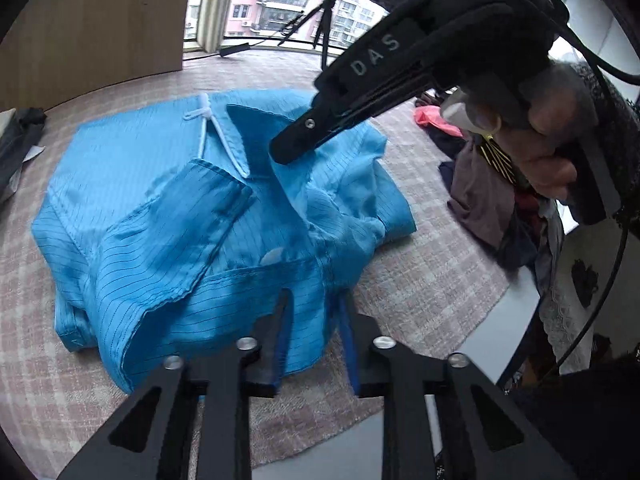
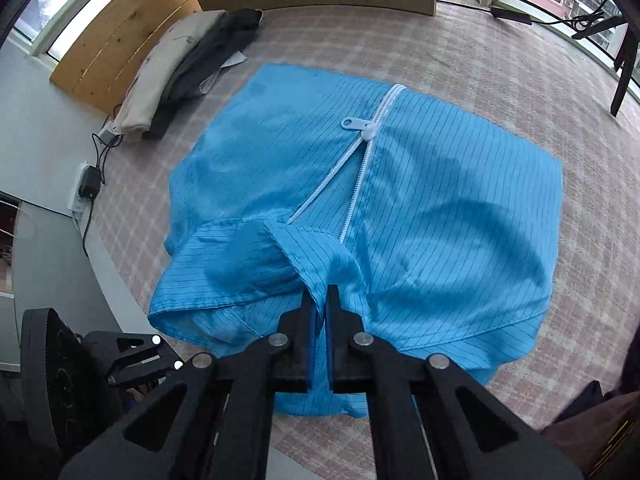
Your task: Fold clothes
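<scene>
A pink-and-white checked cloth (image 2: 500, 60) covers the work surface. At its far left edge, folded beige and dark garments (image 2: 184, 68) lie beside a wooden board (image 2: 120, 44), with a black charger (image 2: 89, 186) plugged in below. A tripod (image 1: 320, 24) stands by the window.

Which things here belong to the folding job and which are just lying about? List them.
Job:
blue jacket
its zipper
left gripper, open at the hem
right gripper, shut on the jacket

Lying about:
clothes pile
pink item
dark and beige garments
tripod
charger
</scene>
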Available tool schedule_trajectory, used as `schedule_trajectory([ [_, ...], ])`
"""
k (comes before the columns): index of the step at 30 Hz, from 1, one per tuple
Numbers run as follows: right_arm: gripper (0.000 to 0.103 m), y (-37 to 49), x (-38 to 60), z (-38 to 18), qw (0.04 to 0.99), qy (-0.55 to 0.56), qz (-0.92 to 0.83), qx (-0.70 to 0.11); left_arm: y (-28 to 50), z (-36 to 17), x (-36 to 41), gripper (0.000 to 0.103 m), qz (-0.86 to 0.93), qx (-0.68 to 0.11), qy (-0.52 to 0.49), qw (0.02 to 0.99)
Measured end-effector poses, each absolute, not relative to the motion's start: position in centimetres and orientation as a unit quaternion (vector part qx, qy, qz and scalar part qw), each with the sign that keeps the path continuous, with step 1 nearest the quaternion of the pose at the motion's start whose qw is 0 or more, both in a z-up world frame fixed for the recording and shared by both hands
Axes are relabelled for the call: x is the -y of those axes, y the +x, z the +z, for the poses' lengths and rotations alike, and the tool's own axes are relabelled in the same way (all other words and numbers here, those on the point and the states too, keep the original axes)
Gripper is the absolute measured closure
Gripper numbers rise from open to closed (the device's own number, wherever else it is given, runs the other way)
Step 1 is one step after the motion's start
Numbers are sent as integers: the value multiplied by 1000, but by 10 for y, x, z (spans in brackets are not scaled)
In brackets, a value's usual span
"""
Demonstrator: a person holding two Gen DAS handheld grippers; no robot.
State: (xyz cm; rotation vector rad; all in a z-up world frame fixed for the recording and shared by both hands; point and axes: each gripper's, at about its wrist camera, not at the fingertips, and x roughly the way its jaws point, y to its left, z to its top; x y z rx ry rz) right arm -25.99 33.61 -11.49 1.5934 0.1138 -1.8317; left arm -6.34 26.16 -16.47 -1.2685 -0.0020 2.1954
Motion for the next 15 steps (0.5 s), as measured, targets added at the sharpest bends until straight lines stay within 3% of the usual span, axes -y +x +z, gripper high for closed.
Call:
schedule_trajectory([
  [5,100,-280,-382,-104,405,593,-689,99,-64,-148,-248,102,864,38,-468,180],
  [10,100,-284,-413,-105,427,565,-683,180,-52,-125,-256,102,894,39,-433,110],
  [13,100,-284,-420,-119,434,570,-660,226,-49,-131,-268,101,882,56,-451,127],
  [15,100,-284,-417,-124,442,575,-649,228,-47,-136,-277,91,870,65,-467,148],
])
